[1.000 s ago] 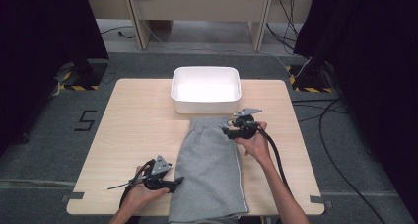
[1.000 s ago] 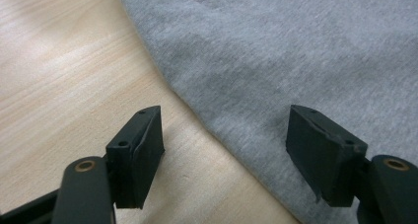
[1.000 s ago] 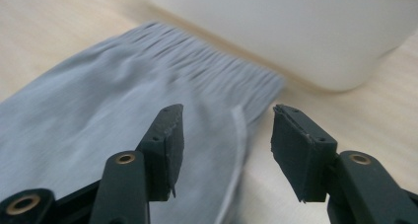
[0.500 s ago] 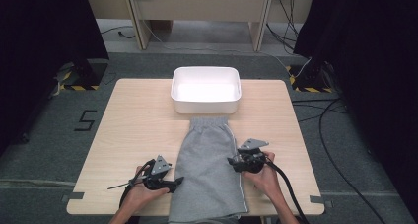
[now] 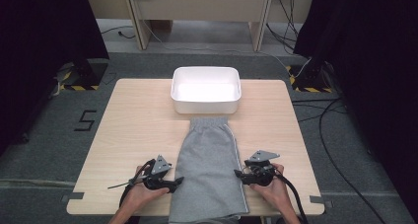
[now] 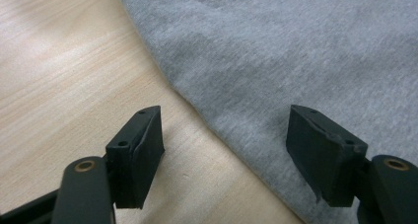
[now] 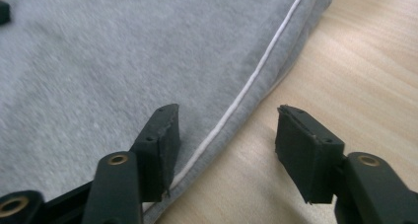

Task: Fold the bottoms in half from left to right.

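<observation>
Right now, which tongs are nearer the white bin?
Right. The right tongs sit at the grey shorts' right edge, slightly closer to the white bin than the left tongs.

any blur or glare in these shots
High view: sharp and evenly lit, the white bin glaring bright inside. Left gripper view: grey shorts crisp, soft sheen on the table. Right gripper view: fabric slightly blurred toward the far left.

One grey shorts (image 5: 207, 169), one white tub (image 5: 205, 90), one table (image 5: 138, 130), two grippers
</observation>
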`<action>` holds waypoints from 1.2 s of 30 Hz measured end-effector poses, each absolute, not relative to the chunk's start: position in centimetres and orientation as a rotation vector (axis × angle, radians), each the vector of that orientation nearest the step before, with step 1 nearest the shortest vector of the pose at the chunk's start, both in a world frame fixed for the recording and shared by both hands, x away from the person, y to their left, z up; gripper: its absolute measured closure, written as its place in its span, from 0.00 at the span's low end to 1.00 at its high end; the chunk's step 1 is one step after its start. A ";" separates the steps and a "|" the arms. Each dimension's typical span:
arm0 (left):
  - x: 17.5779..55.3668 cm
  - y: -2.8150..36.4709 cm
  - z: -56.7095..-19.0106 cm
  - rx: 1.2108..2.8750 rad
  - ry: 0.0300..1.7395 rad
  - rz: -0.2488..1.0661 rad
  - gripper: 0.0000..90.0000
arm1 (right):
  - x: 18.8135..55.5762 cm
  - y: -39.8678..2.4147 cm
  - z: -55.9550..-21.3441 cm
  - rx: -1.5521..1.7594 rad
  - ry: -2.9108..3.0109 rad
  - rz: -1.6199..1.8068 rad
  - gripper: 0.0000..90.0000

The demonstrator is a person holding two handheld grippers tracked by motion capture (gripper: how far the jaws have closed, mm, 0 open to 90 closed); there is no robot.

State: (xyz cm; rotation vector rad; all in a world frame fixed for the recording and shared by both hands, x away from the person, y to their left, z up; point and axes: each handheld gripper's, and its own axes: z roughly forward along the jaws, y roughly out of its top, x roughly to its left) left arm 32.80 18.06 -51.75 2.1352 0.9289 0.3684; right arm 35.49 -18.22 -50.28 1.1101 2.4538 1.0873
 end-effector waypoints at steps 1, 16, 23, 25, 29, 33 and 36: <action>32.8 18.1 -51.7 2.137 0.928 0.367 0.32 | 35.6 -18.3 -50.1 1.117 2.440 1.103 0.46; 34.3 18.9 -50.7 2.055 0.977 0.347 0.32 | 38.3 -19.0 -47.9 1.156 2.375 1.172 0.43; 36.0 19.5 -50.4 2.017 1.023 0.345 0.31 | 40.1 -18.3 -46.9 1.134 2.365 1.164 0.42; 36.6 19.6 -50.3 2.017 1.033 0.359 0.30 | 40.6 -18.1 -46.8 1.141 2.367 1.158 0.41; 37.7 19.7 -49.7 1.997 1.046 0.371 0.29 | 41.5 -17.9 -46.6 1.149 2.372 1.169 0.41; 38.7 19.8 -49.1 1.984 1.061 0.384 0.29 | 42.4 -17.6 -46.6 1.159 2.366 1.171 0.41; 39.4 19.8 -49.0 1.974 1.077 0.379 0.28 | 43.0 -17.5 -46.6 1.157 2.360 1.179 0.41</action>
